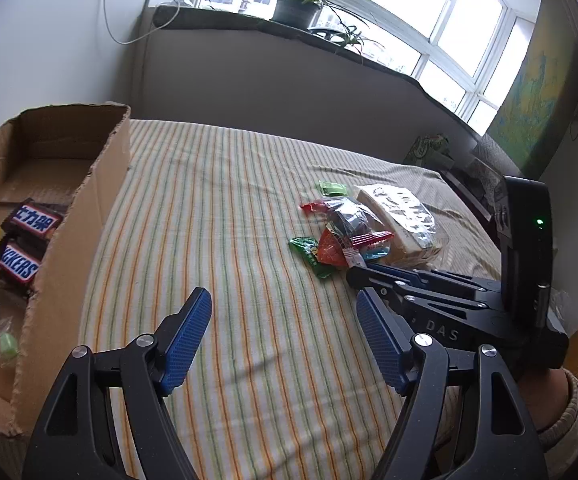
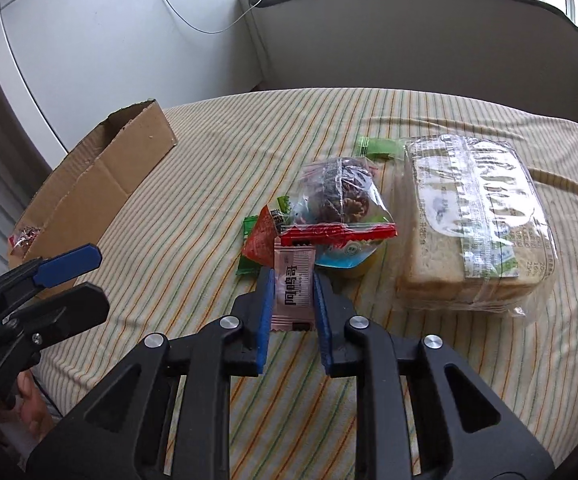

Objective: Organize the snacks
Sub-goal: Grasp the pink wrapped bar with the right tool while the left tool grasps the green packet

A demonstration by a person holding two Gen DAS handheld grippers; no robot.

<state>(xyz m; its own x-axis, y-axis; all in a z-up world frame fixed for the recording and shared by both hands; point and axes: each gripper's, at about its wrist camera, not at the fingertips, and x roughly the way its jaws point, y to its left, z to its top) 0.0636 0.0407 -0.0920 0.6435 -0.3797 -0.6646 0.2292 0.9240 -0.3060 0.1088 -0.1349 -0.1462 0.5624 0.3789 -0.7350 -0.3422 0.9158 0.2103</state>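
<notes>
A pile of small wrapped snacks lies on the striped cloth, also in the right wrist view, beside a bagged loaf of sliced bread. My right gripper is shut on a pink snack packet at the pile's near edge. My left gripper is open and empty above bare cloth, between the pile and a cardboard box. The box holds Snickers bars and small candies.
The striped cloth covers a table that ends near a wall and window sill with a potted plant. A green packet lies behind the pile. The box stands at the table's left.
</notes>
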